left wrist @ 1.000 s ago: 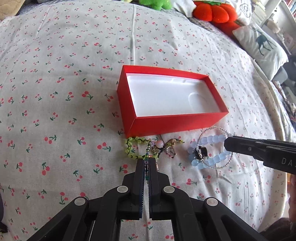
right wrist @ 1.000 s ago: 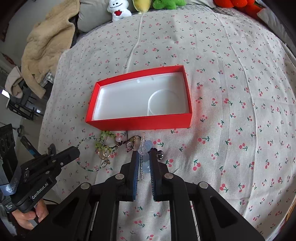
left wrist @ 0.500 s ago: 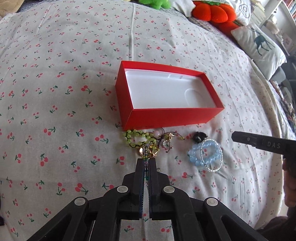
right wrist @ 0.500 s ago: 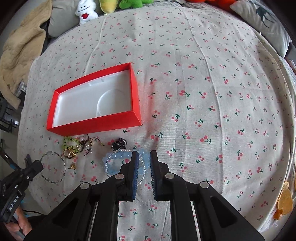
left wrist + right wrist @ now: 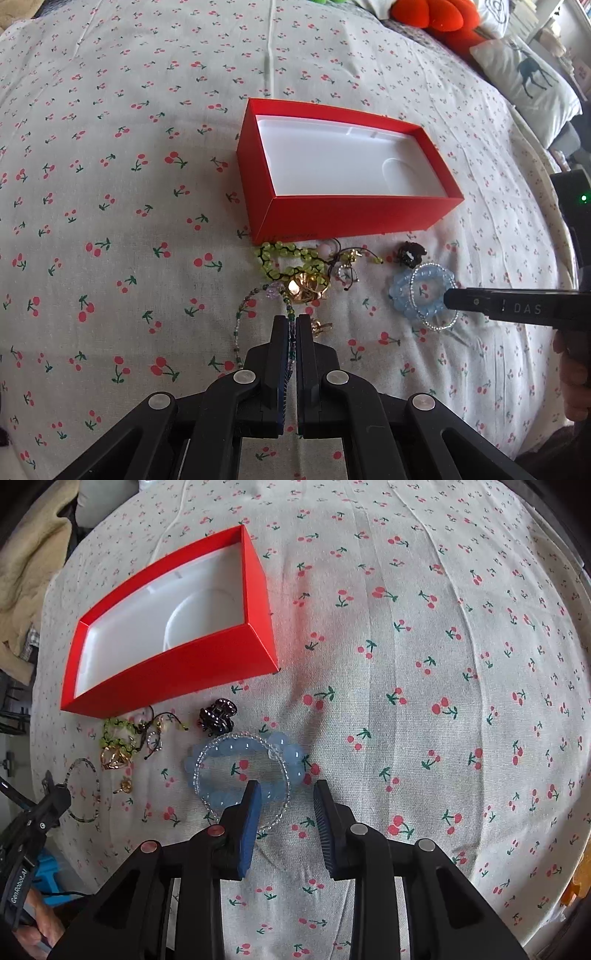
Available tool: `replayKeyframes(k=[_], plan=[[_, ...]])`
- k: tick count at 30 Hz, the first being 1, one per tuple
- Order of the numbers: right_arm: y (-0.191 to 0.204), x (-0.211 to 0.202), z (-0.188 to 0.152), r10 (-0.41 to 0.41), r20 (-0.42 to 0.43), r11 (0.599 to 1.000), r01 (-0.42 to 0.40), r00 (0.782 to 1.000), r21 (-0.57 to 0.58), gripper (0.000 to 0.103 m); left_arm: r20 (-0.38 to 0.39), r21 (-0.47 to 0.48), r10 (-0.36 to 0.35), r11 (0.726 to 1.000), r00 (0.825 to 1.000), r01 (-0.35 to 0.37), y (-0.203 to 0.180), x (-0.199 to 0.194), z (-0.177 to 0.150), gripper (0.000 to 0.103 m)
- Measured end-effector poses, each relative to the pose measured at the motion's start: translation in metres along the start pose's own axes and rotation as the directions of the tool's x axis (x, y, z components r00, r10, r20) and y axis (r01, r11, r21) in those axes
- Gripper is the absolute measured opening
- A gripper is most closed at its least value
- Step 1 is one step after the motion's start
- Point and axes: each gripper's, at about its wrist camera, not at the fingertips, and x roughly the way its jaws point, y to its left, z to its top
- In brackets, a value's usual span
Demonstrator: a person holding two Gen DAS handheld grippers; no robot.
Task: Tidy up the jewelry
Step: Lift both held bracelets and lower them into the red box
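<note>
1. The left gripper (image 5: 293,323) is closed on a thin bead bracelet (image 5: 240,321). The strand runs up between its jaws, and the rest of the loop lies slack on the bed (image 5: 110,184), just short of the tangle.
2. To carry this well, lift straight up first so the loop hangs free. Judging by how near it lies, it could snag the gold ring (image 5: 320,326) beside the jaws or the gold piece (image 5: 306,288) just beyond.
3. The right gripper (image 5: 284,794) is open and holds nothing. Its left finger rests over the blue bracelet (image 5: 243,771), and a clear bead bracelet (image 5: 207,753) lies on top of that one.
4. If it takes these next, it would do best to close on one side of the stacked rings. That likely picks up both together.
5. Beyond them lie a dark claw clip (image 5: 218,720) and a knot of green beads (image 5: 280,258) and cords, touching each other just in front of the box.
6. The red box (image 5: 351,214) sits further on toward the middle of the bed. It is open, and its white inside has no jewelry in it. Its near wall stands between the pile and the tray, so each piece must clear the rim before release.
7. Plush toys (image 5: 436,18) and a deer pillow (image 5: 524,77) lie at the far right edge of the bed, well apart from the work.
</note>
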Motion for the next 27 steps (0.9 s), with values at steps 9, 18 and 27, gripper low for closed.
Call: replayKeyframes(k=[9, 18, 27], plan=[[0.011, -0.014, -0.007, 0.034, 0.047, 0.998, -0.031, 0.998, -0.063, 0.004, 0.006, -0.003, -0.001, 1.0, 1.0, 0.001, 0.001, -0.002, 0.002, 0.0], [0.031, -0.062, -0.009, 0.124, 0.168, 0.987, -0.104, 0.978, -0.121, 0.004, 0.076, -0.005, -0.045, 0.999, 0.996, 0.045, -0.001, -0.022, 0.013, 0.0], [0.044, -0.095, 0.009, 0.232, 0.261, 0.972, -0.211, 0.937, -0.105, 0.004, 0.146, -0.03, -0.09, 0.995, 0.985, 0.095, -0.012, -0.035, 0.037, 0.0]])
